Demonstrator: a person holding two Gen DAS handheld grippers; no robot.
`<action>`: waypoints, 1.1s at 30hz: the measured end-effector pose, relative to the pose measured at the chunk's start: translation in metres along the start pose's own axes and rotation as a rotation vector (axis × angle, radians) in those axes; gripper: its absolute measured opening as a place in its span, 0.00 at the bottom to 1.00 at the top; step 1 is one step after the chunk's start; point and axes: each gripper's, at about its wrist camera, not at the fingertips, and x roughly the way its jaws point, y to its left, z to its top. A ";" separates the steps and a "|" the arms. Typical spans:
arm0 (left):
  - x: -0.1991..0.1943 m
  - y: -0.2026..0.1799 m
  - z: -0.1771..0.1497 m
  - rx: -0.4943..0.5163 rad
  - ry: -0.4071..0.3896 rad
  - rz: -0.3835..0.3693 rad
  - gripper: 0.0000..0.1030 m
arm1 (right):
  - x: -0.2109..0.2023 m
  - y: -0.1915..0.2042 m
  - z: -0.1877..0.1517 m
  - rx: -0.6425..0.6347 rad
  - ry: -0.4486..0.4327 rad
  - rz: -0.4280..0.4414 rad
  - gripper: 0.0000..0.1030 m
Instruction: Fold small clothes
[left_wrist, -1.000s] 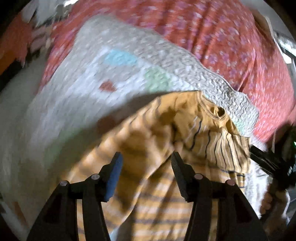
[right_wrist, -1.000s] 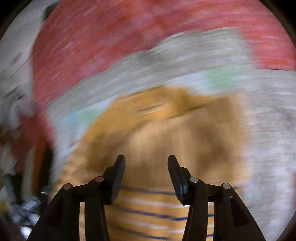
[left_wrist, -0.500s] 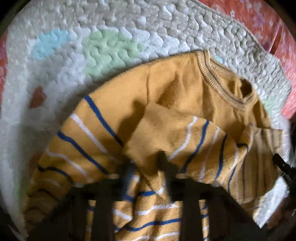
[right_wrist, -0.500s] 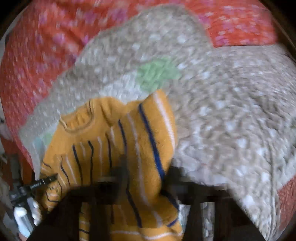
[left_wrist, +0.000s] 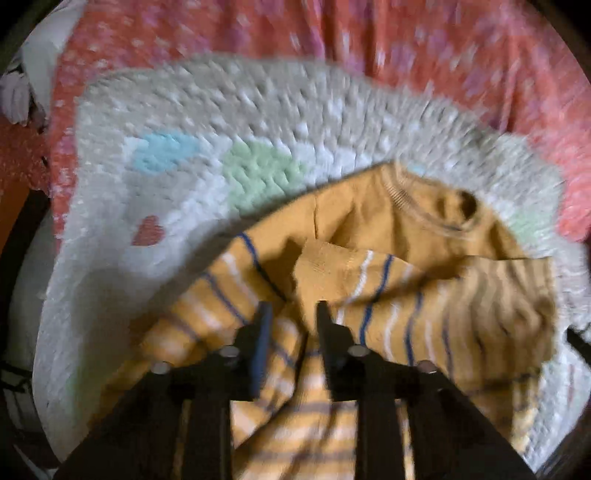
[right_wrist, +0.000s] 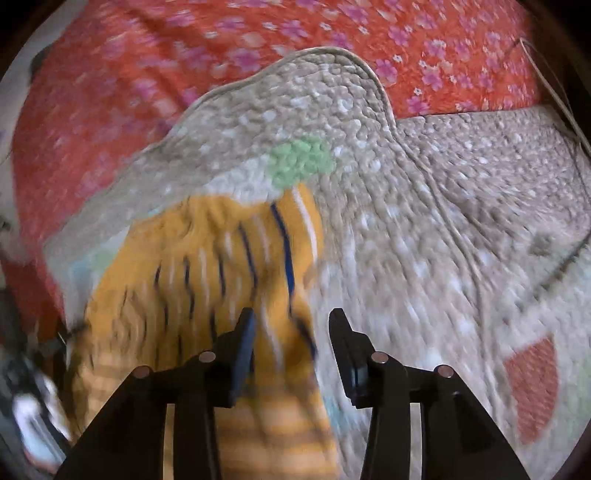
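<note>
Both views are fisheye cameras mounted on hand-held grippers, each looking forward along its 2 fingers and steeply down onto the bed. The left wrist camera sits close above the mustard striped sweater (left_wrist: 406, 280), whose collar lies toward the upper right, with the left gripper (left_wrist: 291, 314) low in the view. The right wrist camera looks from the garment's other side, so the sweater (right_wrist: 207, 280) fills its lower left. Both share the sweater, the grey quilted blanket (left_wrist: 258, 110) (right_wrist: 424, 221) and the red floral sheet (left_wrist: 443, 55) (right_wrist: 147, 74) beyond. Both are motion-blurred.
</note>
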 end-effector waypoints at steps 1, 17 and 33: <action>-0.016 0.007 -0.011 -0.018 -0.016 -0.017 0.37 | -0.006 -0.002 -0.014 -0.016 0.015 0.000 0.43; -0.074 0.064 -0.189 -0.178 0.135 -0.059 0.43 | -0.008 -0.028 -0.071 0.029 0.049 -0.204 0.05; -0.070 0.032 -0.240 -0.035 0.169 -0.083 0.52 | -0.007 -0.005 -0.223 0.026 0.239 0.010 0.46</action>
